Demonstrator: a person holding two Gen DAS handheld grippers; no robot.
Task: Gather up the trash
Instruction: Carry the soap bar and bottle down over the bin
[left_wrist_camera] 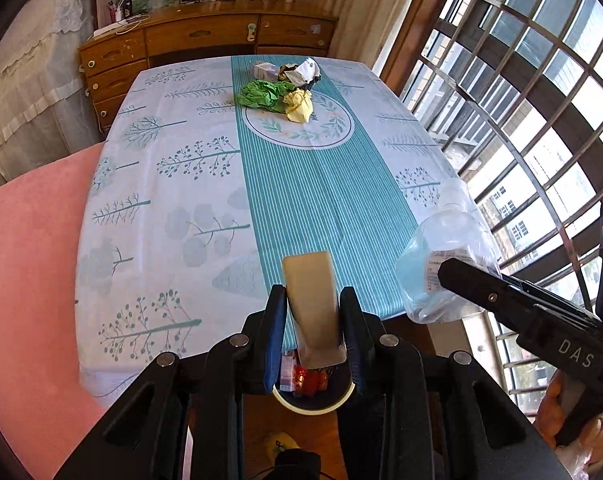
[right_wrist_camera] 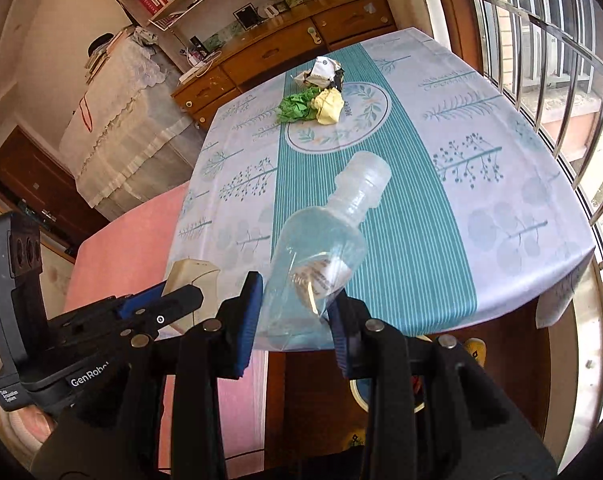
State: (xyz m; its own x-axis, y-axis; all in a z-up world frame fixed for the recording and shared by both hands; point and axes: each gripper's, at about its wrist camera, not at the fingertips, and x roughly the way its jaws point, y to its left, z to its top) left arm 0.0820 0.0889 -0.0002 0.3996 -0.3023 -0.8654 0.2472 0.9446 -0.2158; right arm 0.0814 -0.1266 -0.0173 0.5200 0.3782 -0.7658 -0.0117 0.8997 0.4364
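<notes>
My left gripper (left_wrist_camera: 313, 300) is shut on a flat beige carton (left_wrist_camera: 311, 296), held over the near table edge. Directly below it stands a round white-rimmed bin (left_wrist_camera: 301, 406) with red and pink wrappers inside. My right gripper (right_wrist_camera: 297, 292) is shut on a clear plastic bottle (right_wrist_camera: 321, 248), its cap pointing away over the table. The left wrist view shows that bottle (left_wrist_camera: 445, 256) to the right of the carton. At the table's far end lies a pile: green crumpled paper (left_wrist_camera: 263, 96), yellow crumpled paper (left_wrist_camera: 299, 106), a white-and-black wrapper (left_wrist_camera: 305, 72) and a small carton (left_wrist_camera: 263, 69).
The table wears a teal-and-white tablecloth (left_wrist_camera: 173, 184). A pink padded surface (left_wrist_camera: 29, 260) borders its left side. A wooden dresser (left_wrist_camera: 205, 36) stands behind the table. A barred window (left_wrist_camera: 541, 120) runs along the right. A yellow slipper (left_wrist_camera: 277, 440) lies on the floor by the bin.
</notes>
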